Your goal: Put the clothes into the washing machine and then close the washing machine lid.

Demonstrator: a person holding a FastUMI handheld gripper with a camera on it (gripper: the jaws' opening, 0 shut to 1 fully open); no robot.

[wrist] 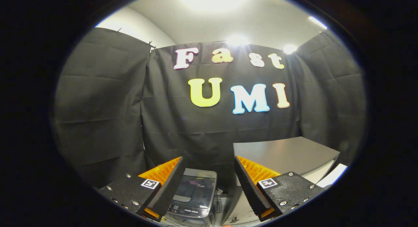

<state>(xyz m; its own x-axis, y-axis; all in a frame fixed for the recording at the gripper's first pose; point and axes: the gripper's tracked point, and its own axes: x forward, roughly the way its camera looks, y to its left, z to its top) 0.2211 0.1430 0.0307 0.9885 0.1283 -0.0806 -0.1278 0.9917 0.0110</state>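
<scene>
One washing machine (195,196) with its lid down, one grey tabletop (287,153), one gripper (208,184) with two fingers spread apart and empty, three ceiling lights, and what may be one hose (218,201) beside the machine

Gripper held high, fingers apart

The gripper (208,174) pointed level and forward; its two fingers (169,184) stood spread wide with a clear gap, gripping nothing.

Glossy washing machine lid (196,185); matt, smooth table (287,153).
</scene>
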